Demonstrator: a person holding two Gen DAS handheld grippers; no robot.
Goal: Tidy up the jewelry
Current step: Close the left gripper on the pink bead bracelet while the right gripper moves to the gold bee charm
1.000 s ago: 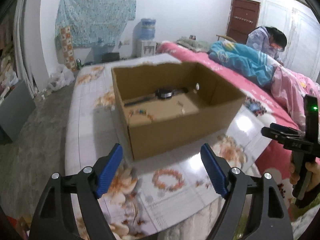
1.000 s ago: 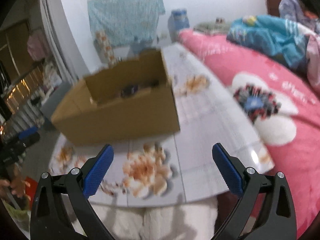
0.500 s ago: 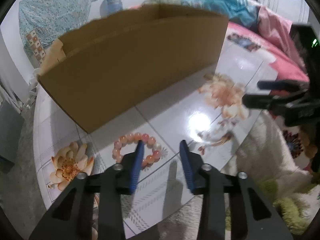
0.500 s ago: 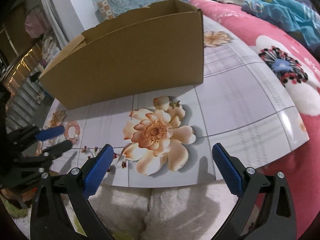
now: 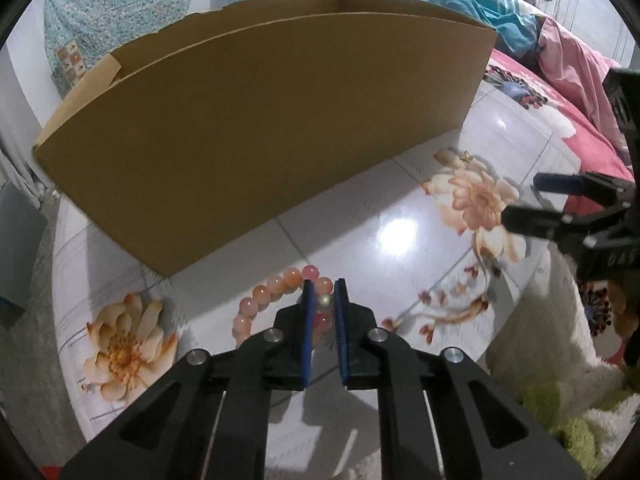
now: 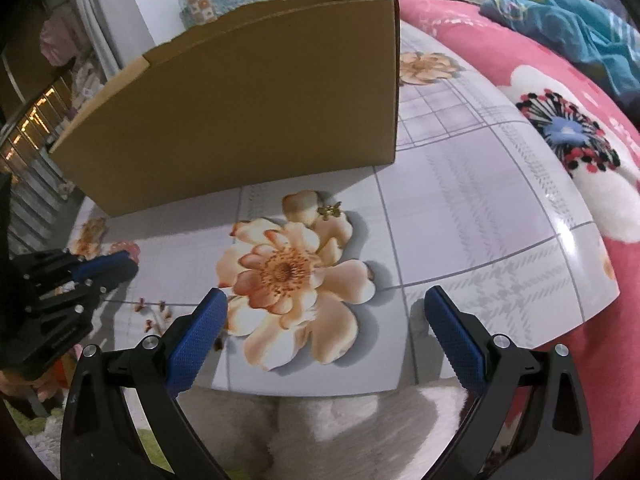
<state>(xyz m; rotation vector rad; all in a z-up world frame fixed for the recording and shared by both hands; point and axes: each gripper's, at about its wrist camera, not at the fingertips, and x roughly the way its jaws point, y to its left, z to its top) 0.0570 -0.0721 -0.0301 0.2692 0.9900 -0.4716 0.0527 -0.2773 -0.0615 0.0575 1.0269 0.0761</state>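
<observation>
Peach and pink beads fill your left wrist view: the bracelet (image 5: 280,300) lies on the glossy flowered table (image 5: 360,240), just in front of the near wall of the cardboard box (image 5: 260,140). Your left gripper (image 5: 323,300) has just been closing, and its blue pads now clamp the right side of the loop, beads showing in the narrow gap between them. Taking one side of the ring rather than spanning it probably lets the rest hang free when you lift it over the box wall. At the right edge your right gripper (image 5: 532,200) hangs over the table.

From your right wrist view, the right gripper (image 6: 324,320) stands wide apart and holds nothing, poised above the printed flower. A small gold trinket (image 6: 330,210) sits on the table beyond it, near the box (image 6: 240,112), likely your next pick. The left gripper (image 6: 116,264) shows at the left edge, down at the table.
</observation>
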